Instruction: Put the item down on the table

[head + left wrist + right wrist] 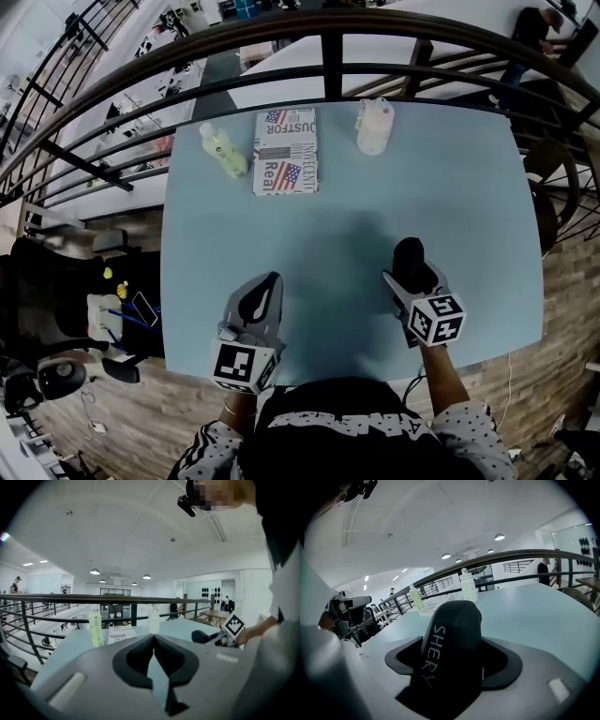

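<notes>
A black rounded item point(452, 644) with white lettering on its side stands between the jaws of my right gripper point(454, 660), which is shut on it. In the head view the same black item point(410, 259) pokes out ahead of the right gripper point(409, 274) over the light blue table point(347, 234), near its front right. My left gripper point(265, 292) hovers over the front left of the table, shut and holding nothing; in its own view the left gripper point(153, 641) has its jaw tips meeting.
At the table's far side stand a yellow-green bottle point(221, 150), a printed newspaper point(286, 152) and a pale bottle point(375, 127). A dark metal railing point(328, 42) curves behind the table. A chair with gear point(66, 309) sits left.
</notes>
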The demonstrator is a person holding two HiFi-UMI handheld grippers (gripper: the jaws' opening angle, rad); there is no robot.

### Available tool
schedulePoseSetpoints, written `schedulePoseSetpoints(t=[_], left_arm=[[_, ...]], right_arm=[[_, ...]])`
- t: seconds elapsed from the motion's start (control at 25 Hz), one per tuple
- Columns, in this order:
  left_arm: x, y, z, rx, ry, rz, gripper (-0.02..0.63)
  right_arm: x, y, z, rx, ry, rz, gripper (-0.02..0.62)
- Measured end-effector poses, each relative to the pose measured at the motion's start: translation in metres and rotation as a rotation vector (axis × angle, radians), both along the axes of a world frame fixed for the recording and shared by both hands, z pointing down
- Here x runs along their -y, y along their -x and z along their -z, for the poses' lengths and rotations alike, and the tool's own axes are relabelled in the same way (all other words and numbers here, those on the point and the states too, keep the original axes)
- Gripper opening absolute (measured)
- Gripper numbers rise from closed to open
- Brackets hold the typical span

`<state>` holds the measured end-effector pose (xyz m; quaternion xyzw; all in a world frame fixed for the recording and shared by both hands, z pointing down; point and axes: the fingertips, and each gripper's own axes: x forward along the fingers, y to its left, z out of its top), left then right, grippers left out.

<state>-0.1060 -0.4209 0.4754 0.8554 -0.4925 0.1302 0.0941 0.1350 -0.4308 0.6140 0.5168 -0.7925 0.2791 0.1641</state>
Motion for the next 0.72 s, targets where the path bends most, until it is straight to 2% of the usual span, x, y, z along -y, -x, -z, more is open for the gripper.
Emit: schedulePoseSetpoints(t=[0.72], left_arm=[[0.002,0.02,-0.011,0.005,0.012,0.028,0.0]], right_arm=[[0.008,0.011,-0.032,-0.092,0.07,0.024,0.374]])
